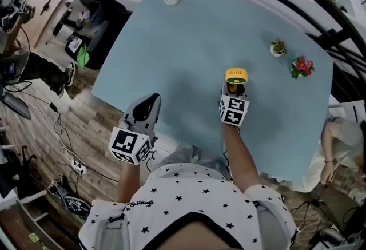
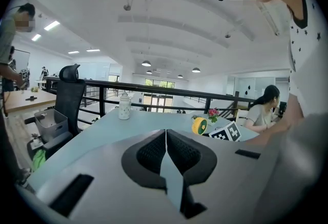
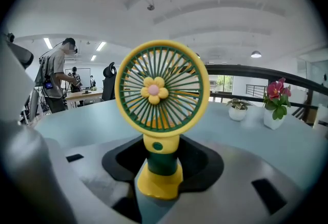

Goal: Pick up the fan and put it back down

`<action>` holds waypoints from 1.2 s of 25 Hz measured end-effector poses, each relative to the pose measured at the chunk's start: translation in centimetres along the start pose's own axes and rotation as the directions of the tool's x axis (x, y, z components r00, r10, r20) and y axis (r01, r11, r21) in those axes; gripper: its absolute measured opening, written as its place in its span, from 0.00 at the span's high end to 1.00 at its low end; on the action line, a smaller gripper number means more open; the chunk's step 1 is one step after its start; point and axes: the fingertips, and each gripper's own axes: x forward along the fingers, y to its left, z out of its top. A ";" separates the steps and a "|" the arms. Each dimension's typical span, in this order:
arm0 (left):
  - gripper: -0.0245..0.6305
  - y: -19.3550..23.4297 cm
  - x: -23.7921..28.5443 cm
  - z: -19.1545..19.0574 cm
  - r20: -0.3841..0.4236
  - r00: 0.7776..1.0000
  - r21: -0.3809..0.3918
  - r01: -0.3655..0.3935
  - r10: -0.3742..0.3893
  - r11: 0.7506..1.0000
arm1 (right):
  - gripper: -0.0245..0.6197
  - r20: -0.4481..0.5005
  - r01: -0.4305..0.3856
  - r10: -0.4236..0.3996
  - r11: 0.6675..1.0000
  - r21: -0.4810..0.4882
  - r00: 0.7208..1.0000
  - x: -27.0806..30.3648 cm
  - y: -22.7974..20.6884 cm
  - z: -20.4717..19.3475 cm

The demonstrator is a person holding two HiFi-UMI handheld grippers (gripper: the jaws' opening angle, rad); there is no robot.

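The fan (image 3: 161, 89) stands upright on the table (image 1: 189, 43), its green stem right between the jaws of the right gripper (image 3: 161, 159). These jaws are fairly wide apart and a dark gap shows on each side of the stem, so I judge the pads (image 3: 120, 161) do not press on it yet. The left gripper (image 2: 165, 133) has its jaws closed together on nothing; the fan is far ahead of them, to the right.

The fan looks like small, light, hard plastic, probably smooth and a little slippery. Its round head is wide over a narrow foot, so it may tip easily, and the thin grille ribs seem weak. The best place to hold is the green stem, between the head and the yellow foot, with a gentle squeeze.

Only the right gripper view shows the gaps beside the stem; in the head view the gripper covers the stem and only the yellow rim shows beyond the jaws. The left gripper view gives the fan from the side
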 end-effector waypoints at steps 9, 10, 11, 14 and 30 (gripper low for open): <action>0.92 -0.2 -0.3 0.2 0.003 1.000 0.011 -0.008 0.008 1.000 | 0.70 0.012 -0.017 0.018 1.000 -0.021 1.000 -0.4 0.2 -0.1; 0.92 -0.2 -0.3 0.2 0.006 1.000 0.011 -0.007 0.007 1.000 | 0.70 0.014 -0.019 0.020 0.999 -0.026 1.000 -0.6 0.3 0.0; 0.92 -0.3 -0.3 0.3 0.007 1.000 0.011 -0.007 0.007 1.000 | 0.70 0.017 -0.022 0.022 0.999 -0.030 1.000 -0.7 0.3 0.1; 0.92 -0.4 -0.4 0.4 0.011 1.000 0.009 -0.007 0.007 1.000 | 0.70 0.028 -0.035 0.036 0.999 -0.034 0.999 -1.3 0.5 0.6; 0.92 0.5 -0.3 2.1 0.070 0.997 0.041 -0.019 0.017 0.999 | 0.70 0.081 -0.082 0.086 0.996 -0.046 0.993 -5.2 1.4 4.3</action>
